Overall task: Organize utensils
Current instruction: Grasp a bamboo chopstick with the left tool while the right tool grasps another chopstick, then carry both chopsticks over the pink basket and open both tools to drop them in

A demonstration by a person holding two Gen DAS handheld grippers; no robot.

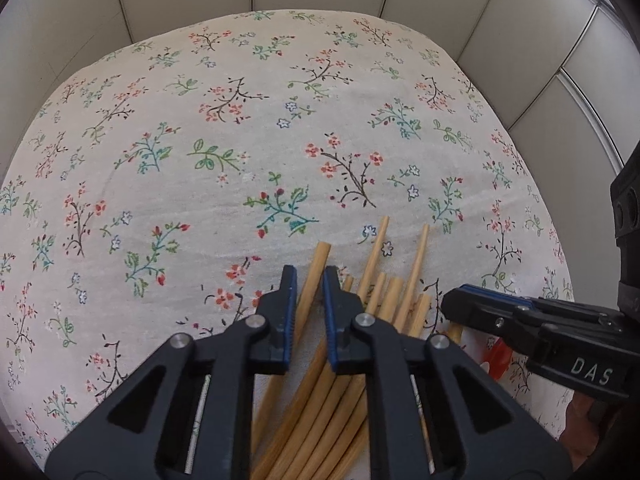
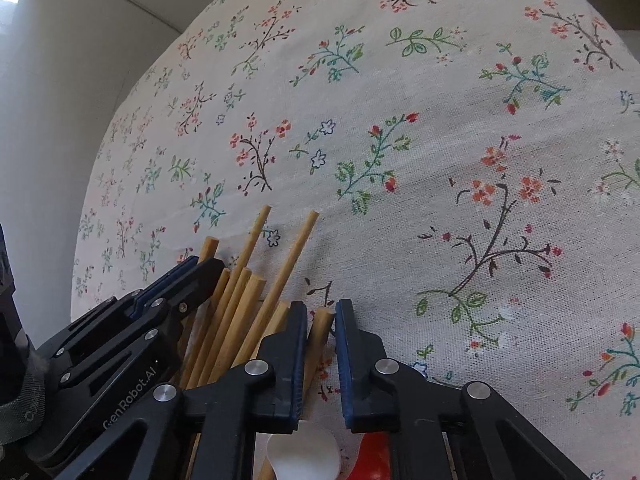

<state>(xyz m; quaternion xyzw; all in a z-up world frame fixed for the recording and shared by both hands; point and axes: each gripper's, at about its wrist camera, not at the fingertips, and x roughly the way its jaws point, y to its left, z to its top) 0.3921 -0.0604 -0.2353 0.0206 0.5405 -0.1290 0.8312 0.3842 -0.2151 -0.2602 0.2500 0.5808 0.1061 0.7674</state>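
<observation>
Floral tablecloth [image 1: 240,140] | chopsticks [image 1: 320,392] bundled | left gripper [image 1: 310,276] straddles one

about nine pale bamboo chopsticks [image 1: 316,392] lie fanned in one loose bundle; the exact count is hard to fix where they overlap under the fingers. one white plastic spoon [image 2: 304,460] and one red plastic utensil [image 2: 370,456] show beside them. one floral-printed cream tablecloth [image 1: 200,200] lies beneath. two black two-finger grippers with blue pads: left [image 1: 310,280], right [image 2: 322,312].
</observation>
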